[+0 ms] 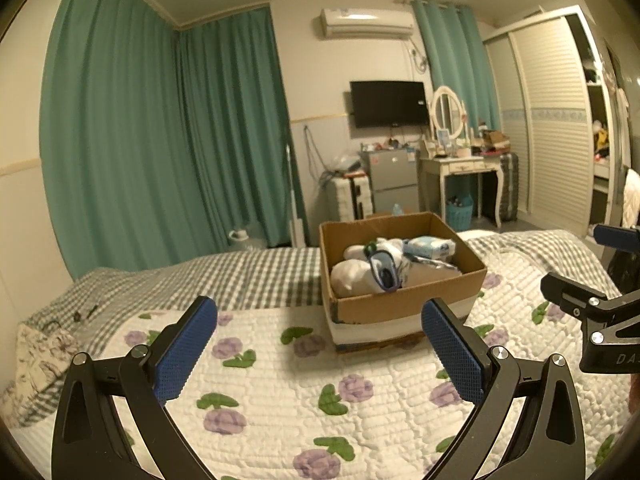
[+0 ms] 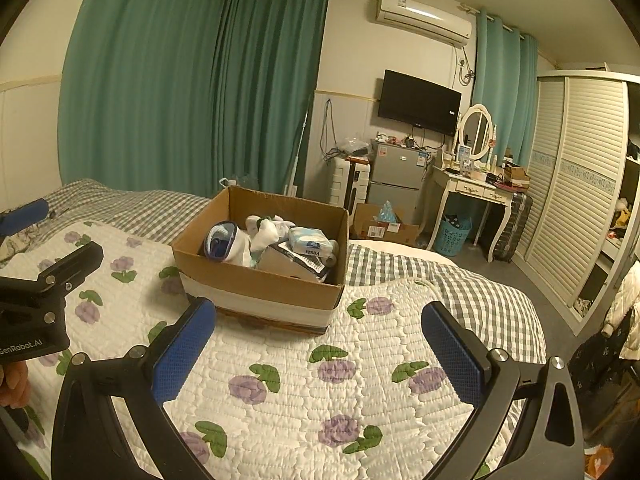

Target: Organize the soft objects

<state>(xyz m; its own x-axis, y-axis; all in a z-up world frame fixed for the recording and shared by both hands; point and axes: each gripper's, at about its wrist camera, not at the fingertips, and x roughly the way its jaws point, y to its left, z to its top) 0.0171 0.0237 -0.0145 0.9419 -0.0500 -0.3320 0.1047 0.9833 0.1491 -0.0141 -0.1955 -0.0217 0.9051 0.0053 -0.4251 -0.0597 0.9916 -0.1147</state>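
A lived-in home bedroom: a bed [image 2: 460, 292] spread with a white quilt [image 1: 280, 392] of purple flowers over a grey checked sheet [image 1: 248, 280]; teal curtains [image 1: 160, 140] across the walls; a wall-mounted television [image 2: 418, 102] beneath an air conditioner [image 1: 366, 23]; a white dressing table [image 2: 468, 192] with an oval mirror [image 2: 476, 130]; a small fridge [image 2: 394, 176]; a louvred sliding-door wardrobe [image 2: 580, 184]
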